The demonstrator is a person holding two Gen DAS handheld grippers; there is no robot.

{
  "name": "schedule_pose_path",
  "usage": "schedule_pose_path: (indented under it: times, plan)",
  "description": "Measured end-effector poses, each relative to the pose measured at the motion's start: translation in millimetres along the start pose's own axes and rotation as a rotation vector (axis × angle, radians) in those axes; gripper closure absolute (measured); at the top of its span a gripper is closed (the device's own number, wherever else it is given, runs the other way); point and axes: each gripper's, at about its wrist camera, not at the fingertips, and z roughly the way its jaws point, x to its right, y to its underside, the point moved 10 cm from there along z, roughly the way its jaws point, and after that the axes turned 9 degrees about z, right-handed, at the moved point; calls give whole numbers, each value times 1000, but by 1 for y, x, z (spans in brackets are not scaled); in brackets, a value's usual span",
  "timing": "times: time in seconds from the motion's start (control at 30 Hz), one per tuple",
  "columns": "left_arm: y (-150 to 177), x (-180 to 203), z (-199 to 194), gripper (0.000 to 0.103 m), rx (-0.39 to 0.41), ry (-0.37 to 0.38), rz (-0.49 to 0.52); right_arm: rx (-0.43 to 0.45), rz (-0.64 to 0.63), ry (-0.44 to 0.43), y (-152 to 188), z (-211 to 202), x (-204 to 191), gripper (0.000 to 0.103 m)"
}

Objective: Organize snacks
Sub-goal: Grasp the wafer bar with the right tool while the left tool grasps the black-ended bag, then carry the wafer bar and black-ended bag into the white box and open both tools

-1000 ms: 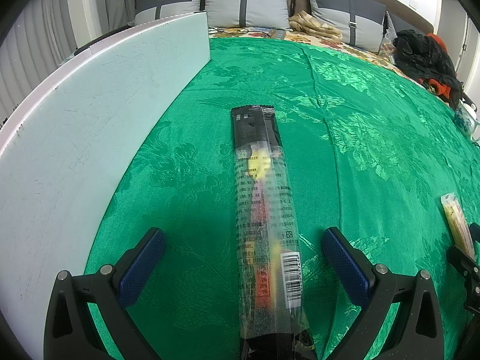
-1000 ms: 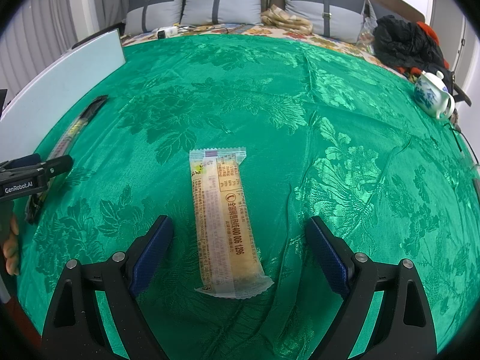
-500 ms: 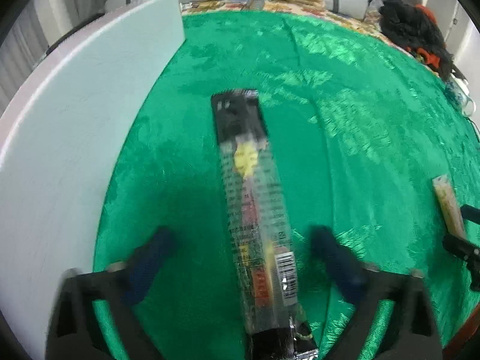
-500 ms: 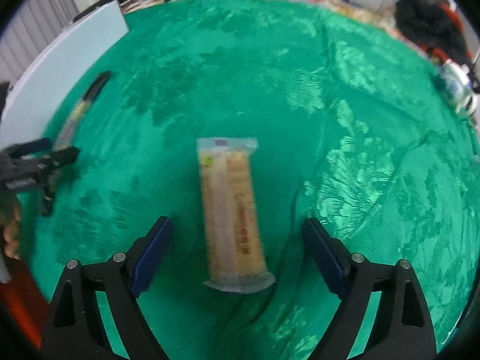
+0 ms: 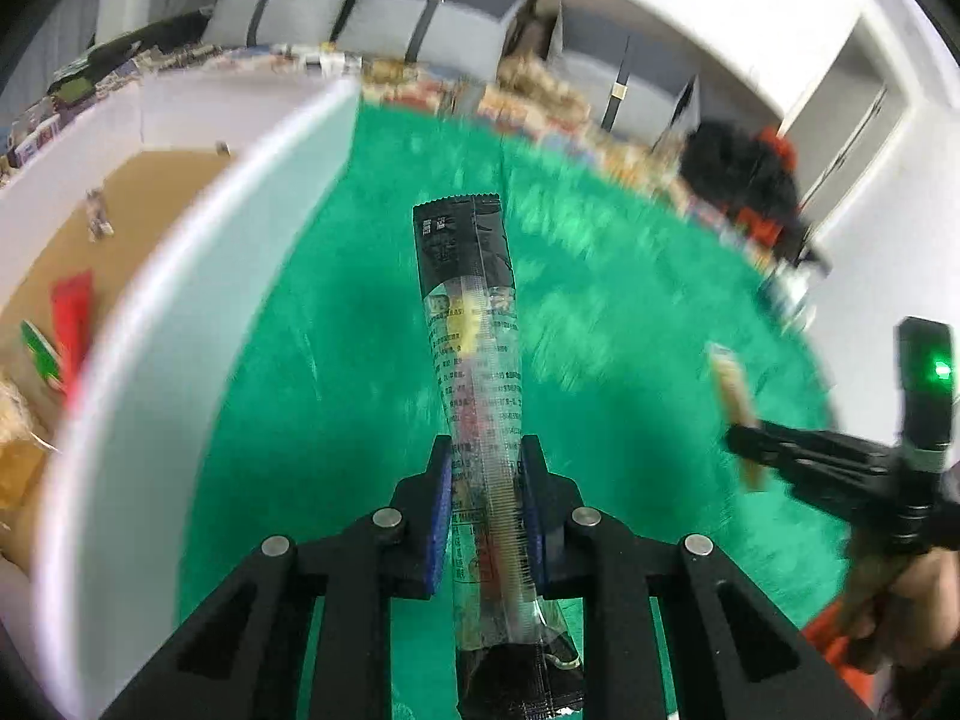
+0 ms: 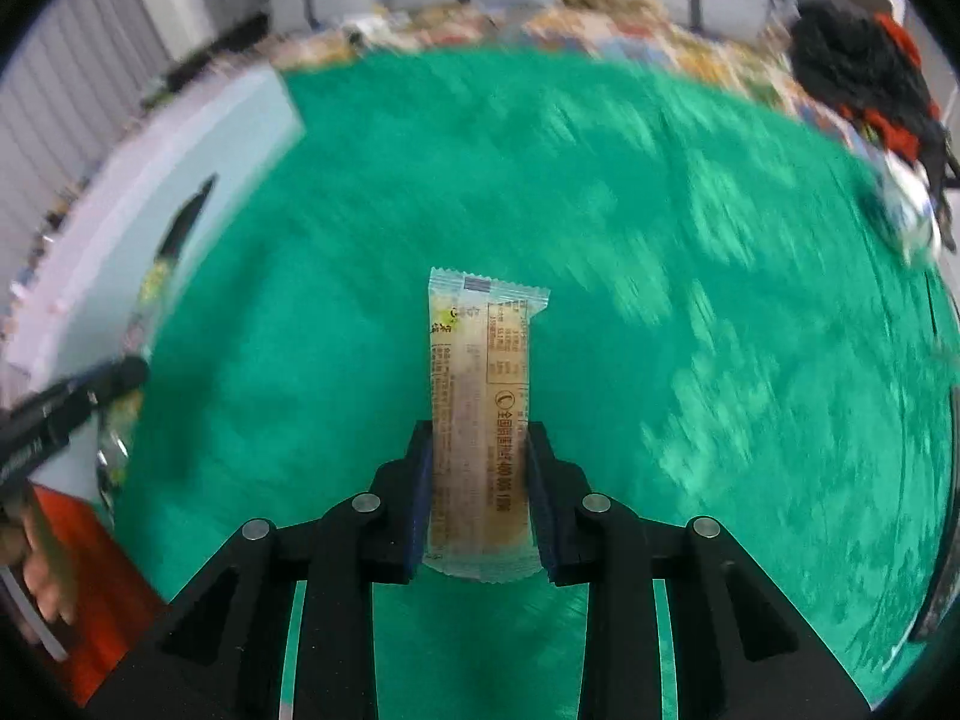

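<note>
A long snack packet (image 5: 474, 324), black at both ends and clear in the middle, sticks out forward from my left gripper (image 5: 486, 450), which is shut on its lower part and holds it above the green cloth (image 5: 600, 330). In the right wrist view a beige bar in a clear wrapper (image 6: 480, 360) sits between the blue pads of my right gripper (image 6: 480, 432). Its jaws are closing and the pads press on the wrapper's sides. Each view also catches the other gripper: the right gripper (image 5: 744, 438) with the beige bar (image 5: 729, 384), and the left gripper (image 6: 132, 369) with the long packet (image 6: 180, 228).
A white box wall (image 5: 180, 300) curves along the left; over it I see a brown floor with a red packet (image 5: 72, 312) and other snacks. A black clothes pile (image 6: 858, 60) and a blurred white teapot (image 6: 912, 222) lie far right. Grey cushions line the back.
Both grippers have gone from wide open to closed on their packets and have risen off the cloth with them. The left view now looks over the white wall into the box.
</note>
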Motion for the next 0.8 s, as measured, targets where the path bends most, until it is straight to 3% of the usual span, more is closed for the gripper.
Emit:
schedule_pose_path:
  times: [0.13,0.23,0.33,0.37,0.43,0.5,0.57,0.6,0.63,0.7,0.8]
  plan:
    - [-44,-41,-58,83,98,-40,-38,91,-67,-129,-46,-33,-88,73]
    - [-60,-96,-87,82,127,-155,-62,122,-123,-214,-71,-46,-155,73]
    - [-53,-152,-99,79,99,-279,-96,144,-187,-288,-87,-50,-233,73]
    - [-46,-171,-101,77,84,-332,-107,154,-206,-299,-91,-50,-252,73]
    - [-34,-193,-102,61,63,-391,-120,176,-238,-324,-100,-42,-293,72]
    - [-19,-207,-103,50,49,-421,-125,177,-229,-374,-105,-32,-324,66]
    - [-7,-212,-102,34,44,-460,-114,172,-218,-402,-110,-18,-338,42]
    - [2,-214,-109,23,48,-482,-104,177,-212,-394,-111,-15,-342,42]
    - [5,-215,-110,19,53,-502,-88,183,-200,-379,-113,-10,-342,42]
    - [9,-210,-112,17,66,-527,-58,175,-176,-388,-112,-8,-338,42]
    - [5,-208,-119,5,78,-571,-48,179,-173,-374,-109,-10,-328,42]
